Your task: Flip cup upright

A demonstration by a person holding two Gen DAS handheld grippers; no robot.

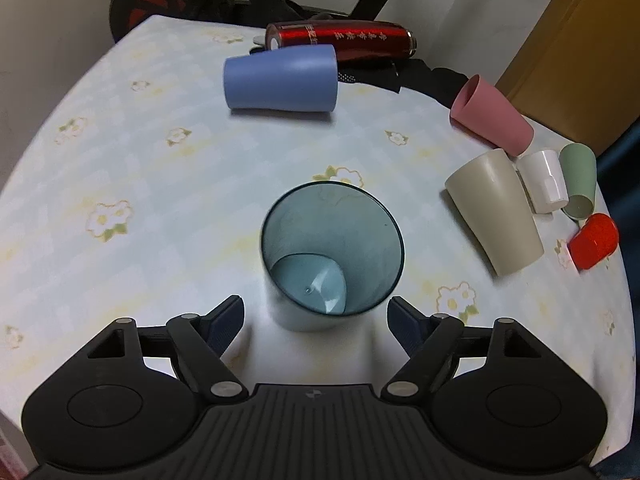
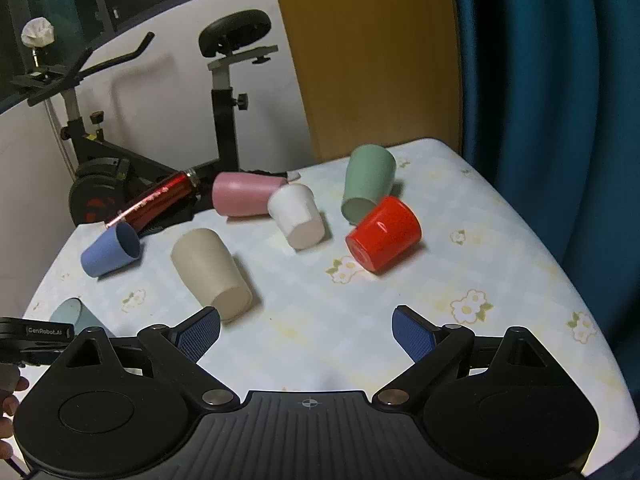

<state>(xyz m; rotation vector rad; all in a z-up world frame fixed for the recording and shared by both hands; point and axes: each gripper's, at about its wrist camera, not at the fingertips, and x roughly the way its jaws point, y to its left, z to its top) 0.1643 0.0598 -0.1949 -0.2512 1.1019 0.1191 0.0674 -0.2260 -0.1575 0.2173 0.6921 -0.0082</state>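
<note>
A clear teal cup [image 1: 332,256] stands upright on the flowered tablecloth [image 1: 120,168], mouth up. My left gripper [image 1: 316,320] is open, its fingers on either side of the cup's base without touching it. The cup also shows at the left edge of the right wrist view [image 2: 74,314]. My right gripper [image 2: 306,334] is open and empty above the cloth. A beige cup [image 2: 214,276], red cup [image 2: 384,234], white cup [image 2: 298,216], green cup [image 2: 366,184], pink cup [image 2: 246,194] and blue cup [image 2: 112,250] all lie on their sides.
A red metal flask [image 1: 340,40] and a dark cloth [image 1: 420,76] lie at the table's far edge. An exercise bike [image 2: 160,120], a wooden cabinet [image 2: 360,52] and a blue curtain [image 2: 560,100] stand beyond the table.
</note>
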